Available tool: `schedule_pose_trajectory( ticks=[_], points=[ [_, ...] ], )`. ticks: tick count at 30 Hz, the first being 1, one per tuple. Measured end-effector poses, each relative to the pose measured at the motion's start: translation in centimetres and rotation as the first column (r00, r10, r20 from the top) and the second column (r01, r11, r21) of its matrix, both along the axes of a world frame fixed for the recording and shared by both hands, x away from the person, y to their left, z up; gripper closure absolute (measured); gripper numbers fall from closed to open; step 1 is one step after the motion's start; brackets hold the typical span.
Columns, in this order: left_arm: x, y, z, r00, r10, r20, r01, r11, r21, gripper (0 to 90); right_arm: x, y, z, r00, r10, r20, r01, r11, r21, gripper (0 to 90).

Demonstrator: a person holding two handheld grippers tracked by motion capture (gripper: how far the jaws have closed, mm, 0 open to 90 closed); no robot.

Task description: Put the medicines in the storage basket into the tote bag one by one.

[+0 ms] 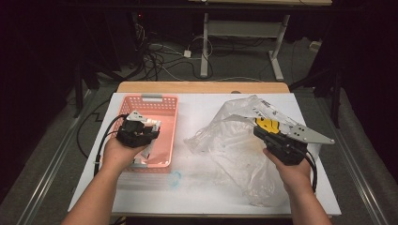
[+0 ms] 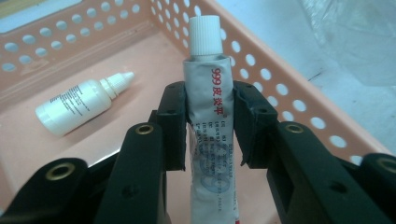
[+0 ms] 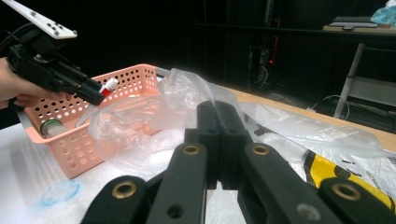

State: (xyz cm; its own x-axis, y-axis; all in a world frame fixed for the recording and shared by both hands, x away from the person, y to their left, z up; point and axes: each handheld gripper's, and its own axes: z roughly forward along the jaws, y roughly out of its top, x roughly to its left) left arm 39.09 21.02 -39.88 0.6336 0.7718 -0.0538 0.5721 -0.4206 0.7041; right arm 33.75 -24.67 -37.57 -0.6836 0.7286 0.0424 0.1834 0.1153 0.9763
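Tongs on our left (image 2: 209,126) grip a tube of ointment (image 2: 211,140) above the pink basket (image 2: 280,88). Right tongs (image 3: 218,140) are closed on the plastic bag (image 3: 140,121) on the counter (image 1: 206,105).

We see a silver ointment tube (image 2: 210,112) with white ribbed cap and red lettering, upright at frame centre, pinched between the left gripper's (image 2: 210,126) pads above the pink basket (image 2: 289,88).
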Motion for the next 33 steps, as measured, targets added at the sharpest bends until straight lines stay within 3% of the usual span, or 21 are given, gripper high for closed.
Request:
schedule_pose_trajectory(
  ticks=[12,23,33],
  points=[
    [-3.1,0.4,0.3,0.9951,0.016,0.098,-0.010,0.9979,-0.063,65.5,0.1,0.1,-0.1,1.0000,0.003,0.000,-0.003,1.000,-0.006,90.0],
    [-4.1,1.4,-0.5,0.9879,0.042,0.150,-0.022,0.9913,-0.130,65.5,-0.1,0.8,-0.2,0.9999,0.014,-0.001,-0.014,1.000,-0.024,90.0],
    [-5.7,0.4,1.6,0.9767,-0.002,0.214,0.038,0.9854,-0.166,65.5,0.2,0.7,-0.6,0.9999,0.007,-0.012,-0.007,1.000,-0.021,90.0]
  ],
)
